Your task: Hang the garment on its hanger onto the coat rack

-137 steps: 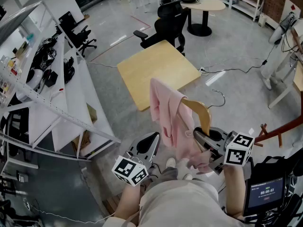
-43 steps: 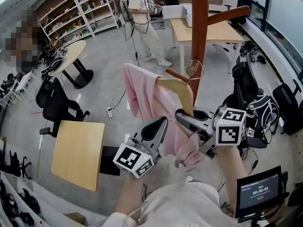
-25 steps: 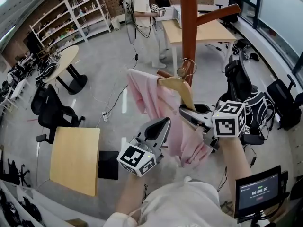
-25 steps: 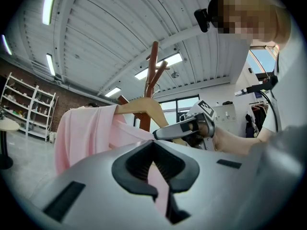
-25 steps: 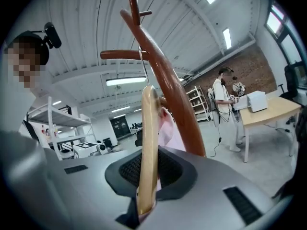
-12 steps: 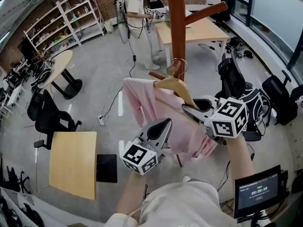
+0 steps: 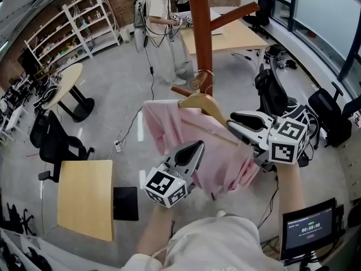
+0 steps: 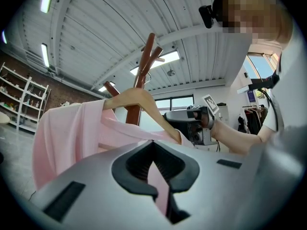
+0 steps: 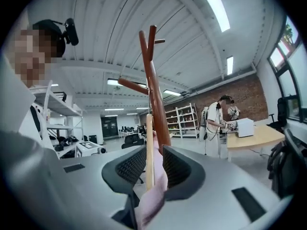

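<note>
A pink garment (image 7: 169, 131) hangs on a wooden hanger (image 7: 198, 101), held up in front of the brown coat rack (image 7: 198, 27). The hanger's metal hook (image 7: 202, 81) is against the pole beside a low peg (image 7: 181, 90); I cannot tell whether it rests on it. My right gripper (image 7: 233, 121) is shut on the hanger's right arm and the cloth over it (image 9: 148, 166). Lower down, my left gripper (image 7: 196, 148) is shut on a fold of the garment (image 8: 157, 181). In the left gripper view the hanger (image 8: 136, 98) and rack (image 8: 143, 63) rise ahead.
A person (image 7: 163, 21) stands at a wooden table (image 7: 242, 33) behind the rack. Black bags and a chair (image 7: 273, 92) sit right of the pole. A square table (image 7: 84, 199), an office chair (image 7: 53, 145) and shelves (image 7: 73, 21) are to the left.
Both grippers have carried the garment and hanger up to the coat rack. The hook has closed on the pole, and my right gripper has swung out to the right.
</note>
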Motion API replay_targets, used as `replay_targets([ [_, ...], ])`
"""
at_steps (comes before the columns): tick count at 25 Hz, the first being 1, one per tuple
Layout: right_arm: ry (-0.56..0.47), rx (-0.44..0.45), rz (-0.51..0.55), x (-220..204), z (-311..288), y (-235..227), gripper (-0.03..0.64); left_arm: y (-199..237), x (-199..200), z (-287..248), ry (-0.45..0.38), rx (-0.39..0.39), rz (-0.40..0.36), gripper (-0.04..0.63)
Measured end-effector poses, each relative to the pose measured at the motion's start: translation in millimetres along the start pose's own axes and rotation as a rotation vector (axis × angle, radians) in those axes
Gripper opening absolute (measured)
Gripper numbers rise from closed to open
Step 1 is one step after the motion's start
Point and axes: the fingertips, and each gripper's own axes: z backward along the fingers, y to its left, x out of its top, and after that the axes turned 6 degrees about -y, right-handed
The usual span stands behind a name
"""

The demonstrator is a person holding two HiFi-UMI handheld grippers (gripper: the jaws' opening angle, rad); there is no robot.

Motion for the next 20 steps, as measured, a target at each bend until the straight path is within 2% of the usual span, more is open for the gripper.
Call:
replay_targets([
  [4, -0.036, -0.044, -0.022, 5, 16, -10, 0.086, -2, -1, -2, -0.002, -0.011, 0.0, -0.005],
  [9, -0.112, -0.075, -0.106, 11, 33, -20, 0.084, -3, -4, -7, -0.004, -0.018, 0.0, -0.005],
  [13, -0.129, -0.079, -0.108, 14, 38, -19, 0.084, -3, -6, -6, -0.004, -0.015, -0.001, -0.005],
  [16, -0.149, -0.058, -0.086, 27, 39, -8, 0.084, -1, -4, -2, -0.008, -0.002, -0.002, -0.005],
  [20, -0.161, 0.014, -0.035, 43, 26, 23, 0.084, 3, 0, 12, -0.017, 0.031, -0.005, -0.005],
])
